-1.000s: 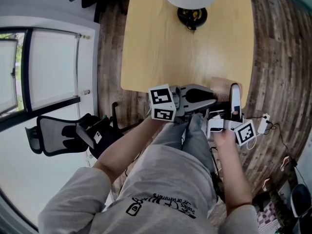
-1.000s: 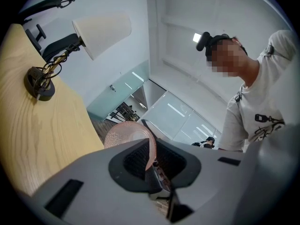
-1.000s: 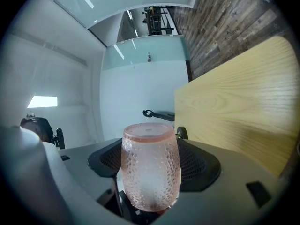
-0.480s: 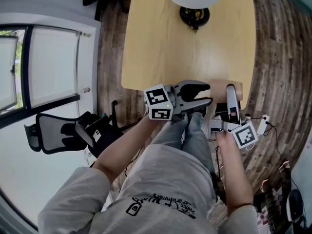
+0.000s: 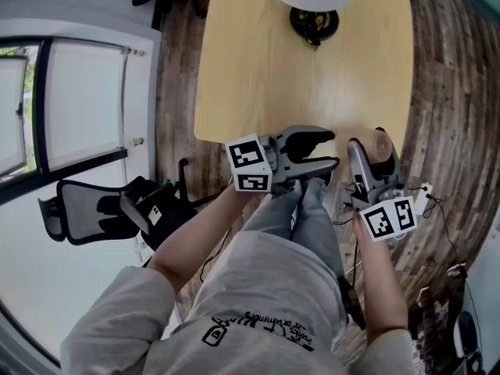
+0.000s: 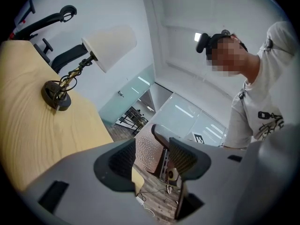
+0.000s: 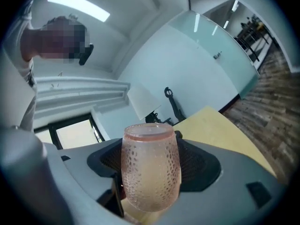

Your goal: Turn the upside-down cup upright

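Right gripper (image 7: 152,165) squeezes the cup (image 7: 151,172), rim at 12 o'clock. Left gripper (image 5: 332,148), opening and empty, sits at its 9 o'clock.

Cup (image 7: 151,170): translucent pink, dimpled surface (glass or plastic, undetermined). Worktop (image 5: 258,69): pale wood grain, smooth, matt. Floor (image 5: 445,92): dark planks.

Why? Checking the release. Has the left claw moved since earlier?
Yes: left claw, empty jaws opening, shifted left toward the near-left corner of the table.
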A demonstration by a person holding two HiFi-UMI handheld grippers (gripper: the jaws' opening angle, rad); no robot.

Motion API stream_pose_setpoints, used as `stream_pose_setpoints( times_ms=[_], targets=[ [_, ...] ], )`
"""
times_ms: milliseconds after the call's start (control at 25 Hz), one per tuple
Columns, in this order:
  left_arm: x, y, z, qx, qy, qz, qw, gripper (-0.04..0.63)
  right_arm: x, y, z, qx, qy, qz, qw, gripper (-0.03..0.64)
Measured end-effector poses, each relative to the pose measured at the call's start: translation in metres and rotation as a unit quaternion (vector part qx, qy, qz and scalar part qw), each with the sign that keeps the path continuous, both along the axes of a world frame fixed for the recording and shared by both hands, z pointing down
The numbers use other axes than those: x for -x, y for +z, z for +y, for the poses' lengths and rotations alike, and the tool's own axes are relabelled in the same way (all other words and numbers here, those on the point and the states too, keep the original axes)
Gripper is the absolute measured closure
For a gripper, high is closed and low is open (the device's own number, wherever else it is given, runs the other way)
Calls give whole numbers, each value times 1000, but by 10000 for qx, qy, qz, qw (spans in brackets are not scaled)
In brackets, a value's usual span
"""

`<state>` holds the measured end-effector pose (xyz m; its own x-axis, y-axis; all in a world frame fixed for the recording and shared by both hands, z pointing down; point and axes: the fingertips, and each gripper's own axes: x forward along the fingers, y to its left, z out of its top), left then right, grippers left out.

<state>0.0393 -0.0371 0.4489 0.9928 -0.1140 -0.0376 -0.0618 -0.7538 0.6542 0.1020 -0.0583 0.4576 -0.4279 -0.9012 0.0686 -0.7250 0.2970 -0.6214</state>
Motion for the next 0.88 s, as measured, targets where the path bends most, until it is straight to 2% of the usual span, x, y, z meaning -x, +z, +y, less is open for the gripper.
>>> stream_pose_setpoints(
  times_ms=[80, 200, 400, 480, 720, 880],
  targets=[
    [1, -1, -1, -5, -11, 33, 10000, 376, 7, 3, 1, -109, -184, 614, 9979, 264],
    [2, -1, -4, -10, -47, 69, 10000, 376, 18, 9, 2, -242, -448, 1492, 9875, 264],
    [4, 2, -7, 28, -104, 70, 9999, 376, 33, 25, 5, -343, -749, 2480, 9653, 264],
    [4, 5, -8, 21, -107, 35, 9999, 376, 37, 33, 7, -355, -802, 2690, 9591, 264],
    [5, 11, -7, 1, -107, -15, 9999, 376, 44, 56, 7, -346, -850, 2964, 9506, 264],
    [4, 15, -8, 26, -117, -48, 9999, 376, 44, 63, 2, -398, -730, 2983, 9508, 264]
  ],
)
